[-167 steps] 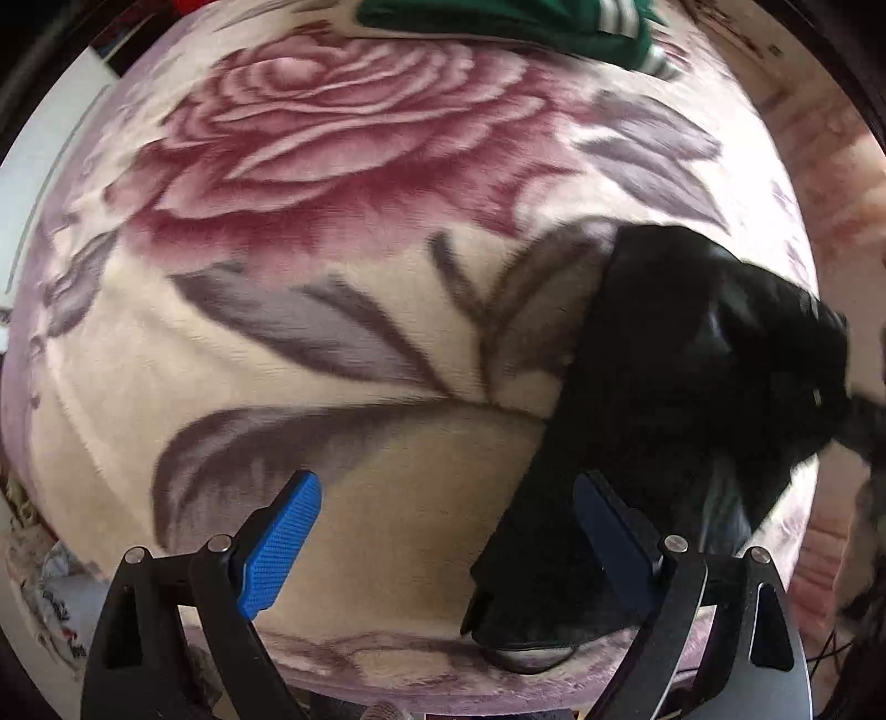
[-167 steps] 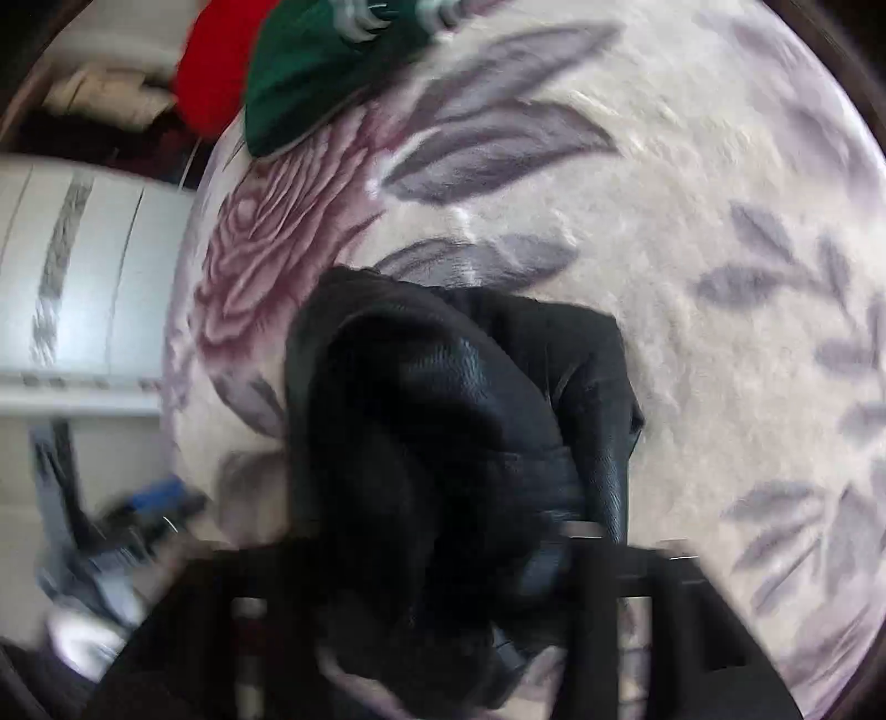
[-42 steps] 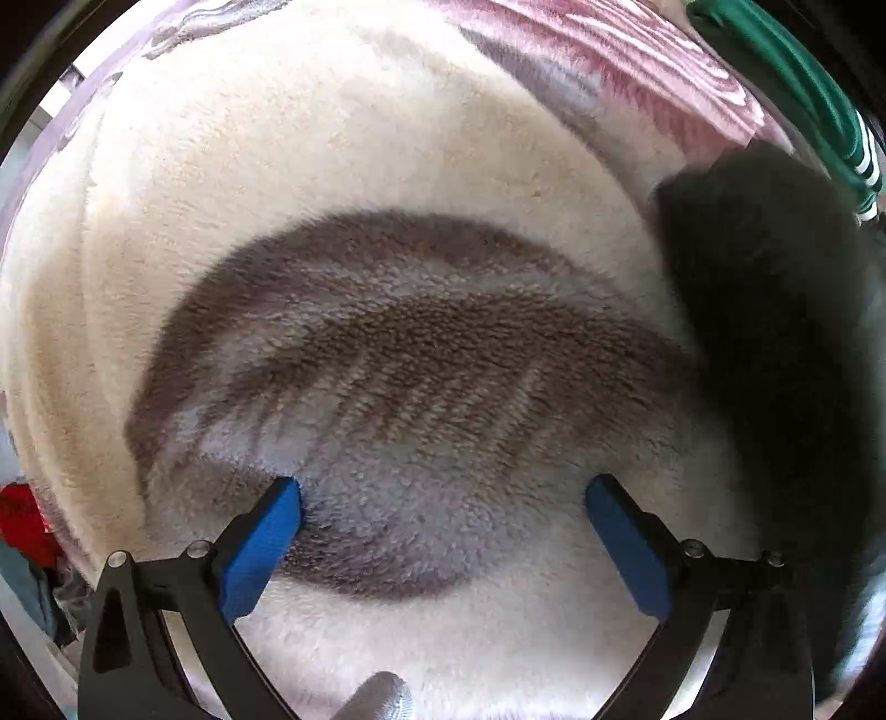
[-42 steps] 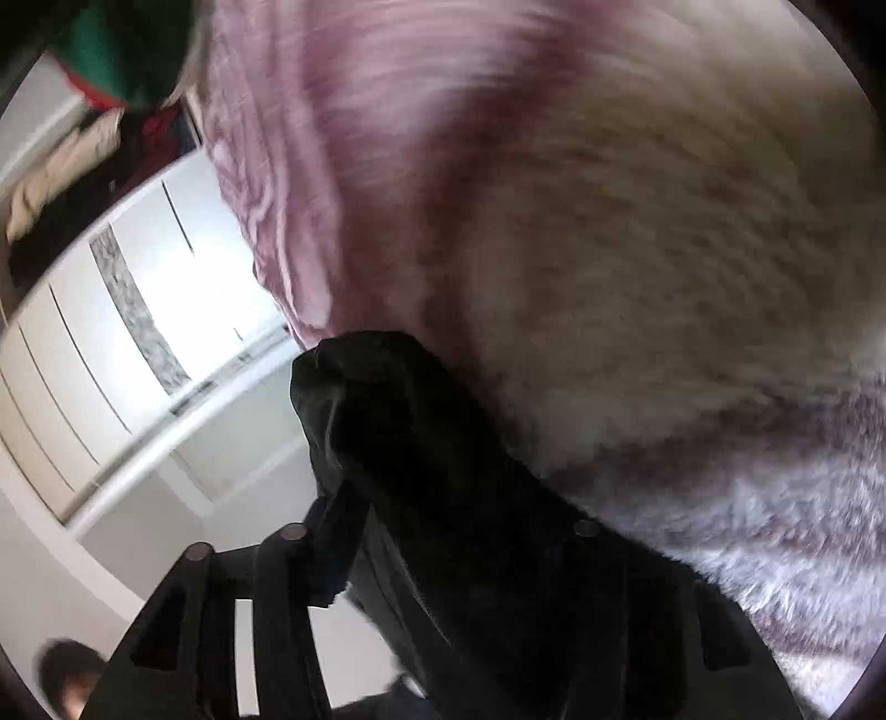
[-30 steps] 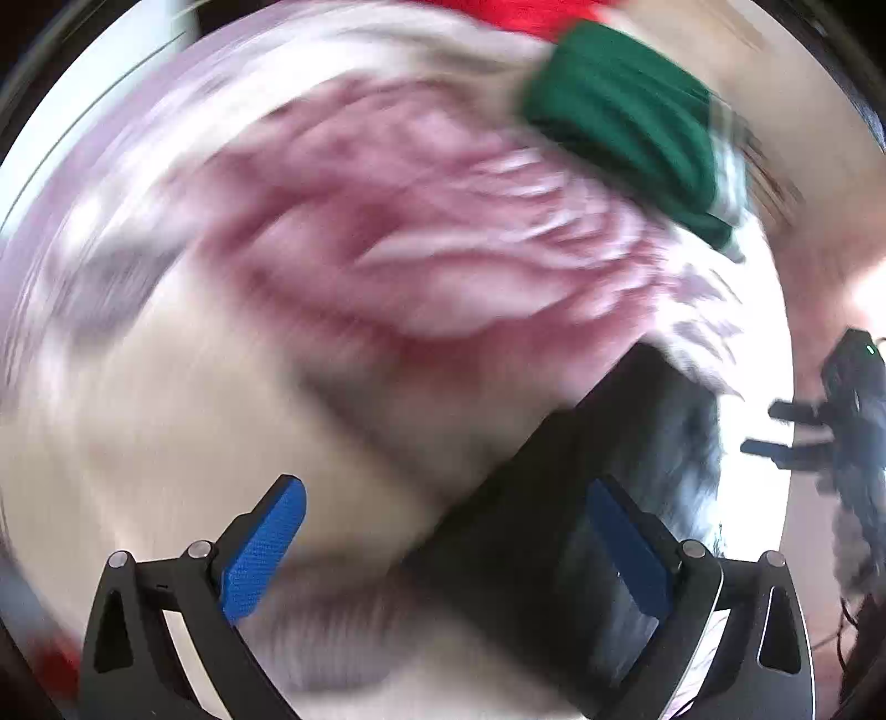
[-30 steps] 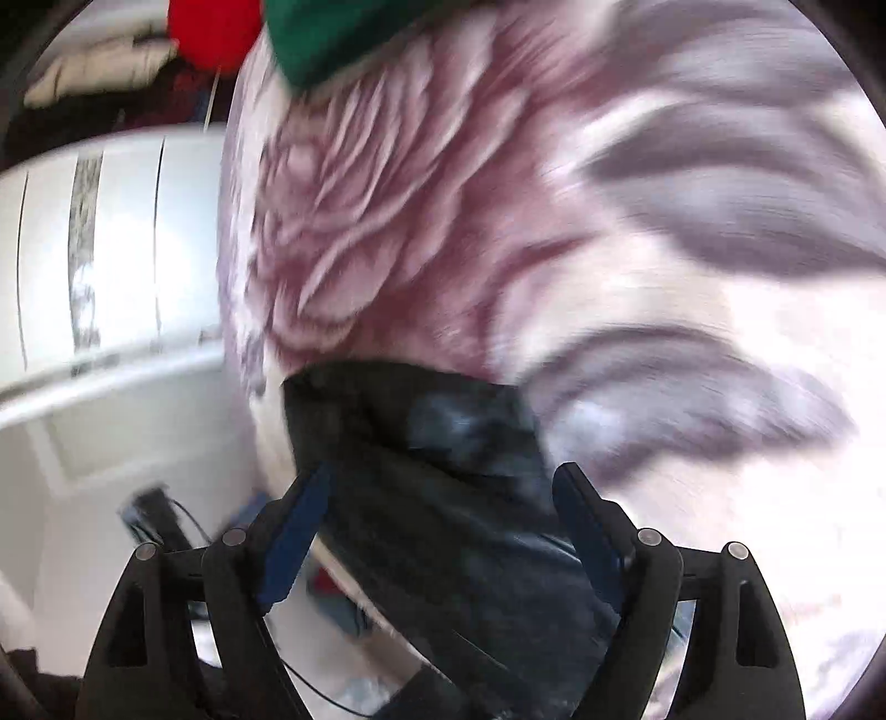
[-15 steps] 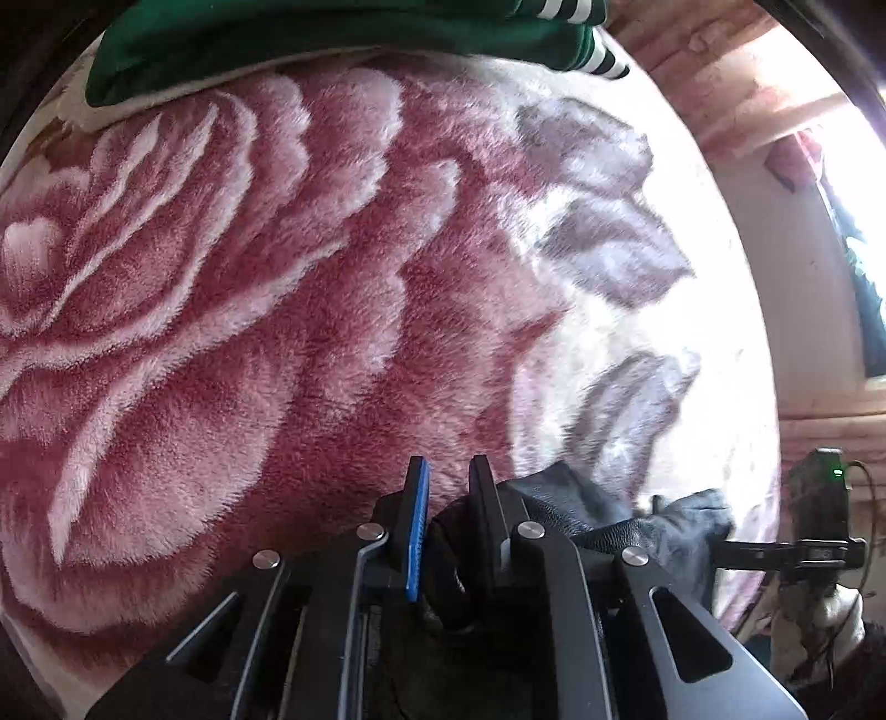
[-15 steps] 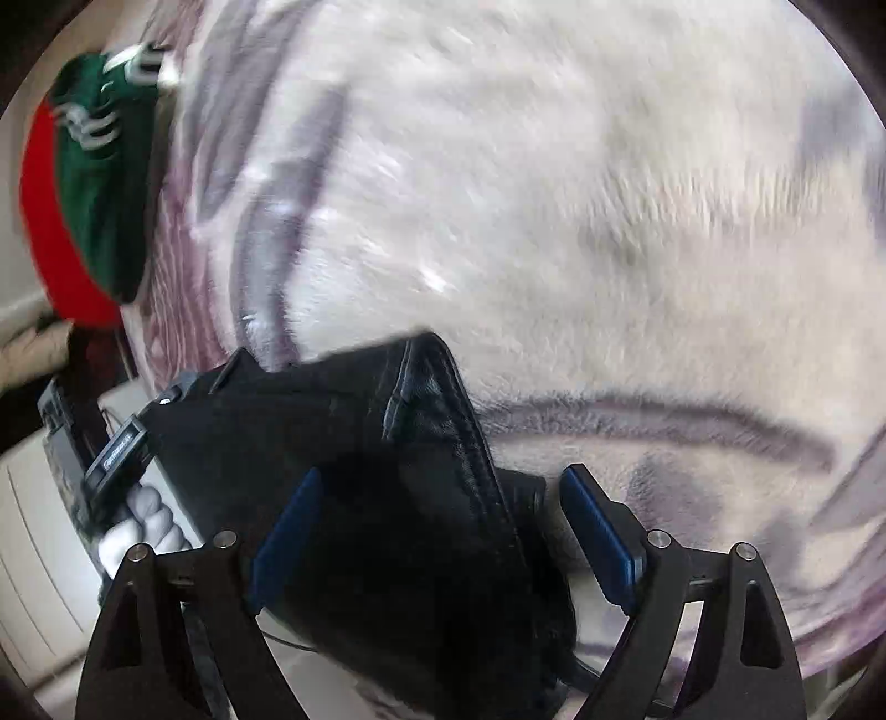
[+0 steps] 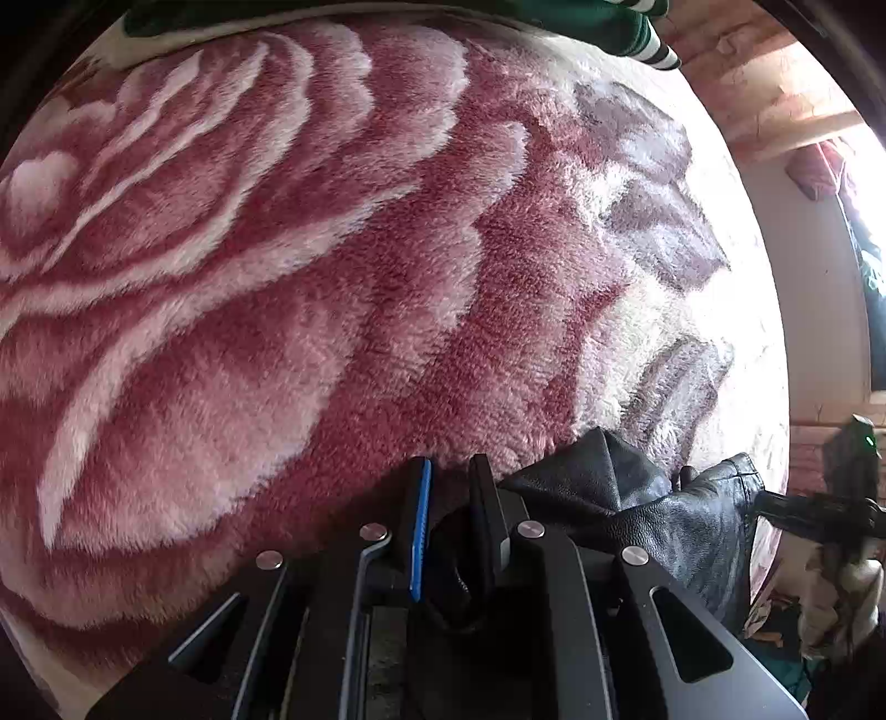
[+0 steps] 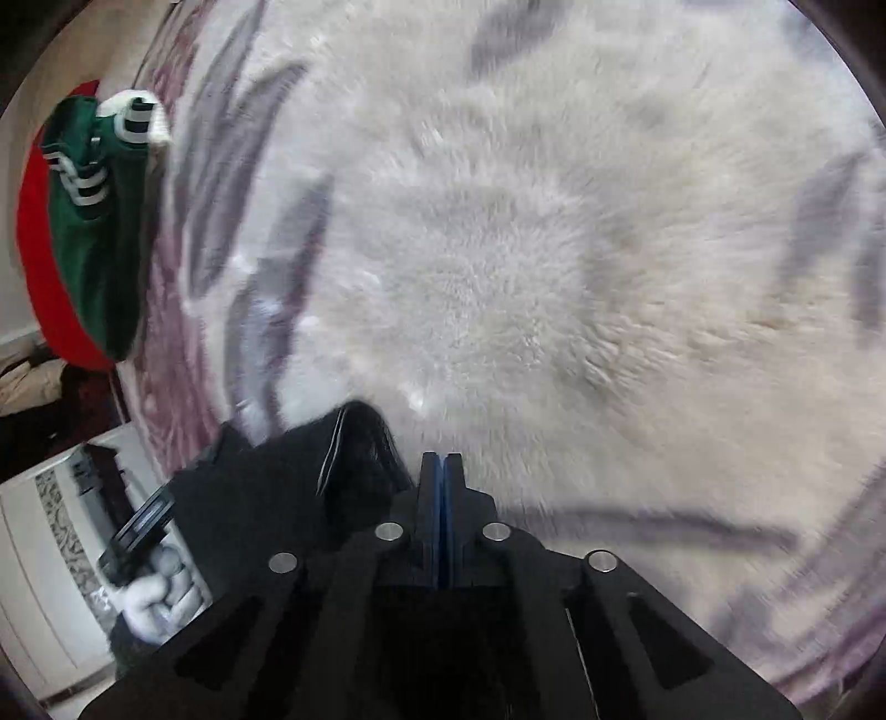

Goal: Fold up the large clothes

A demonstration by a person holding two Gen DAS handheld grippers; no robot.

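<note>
A black leather garment [image 9: 653, 509] lies bunched on a plush rose-print blanket [image 9: 277, 277]. My left gripper [image 9: 449, 471] is shut on a fold of it, low over the red rose. In the right wrist view the same black garment [image 10: 310, 476] hangs at lower left beside my right gripper [image 10: 441, 462]. Its blue pads are pressed together, and I cannot tell whether cloth is pinched between them. The other gripper and a gloved hand [image 10: 155, 587] show at lower left there.
A folded green garment with striped cuffs [image 10: 94, 221] lies on a red one [image 10: 39, 266] at the blanket's far edge; it also shows in the left wrist view [image 9: 609, 22]. White cabinets [image 10: 50, 581] stand beyond the bed edge. A brick wall [image 9: 775, 83] is at right.
My right gripper has closed from wide open to fully shut beside the black garment. My left gripper stays shut on the garment and has barely moved.
</note>
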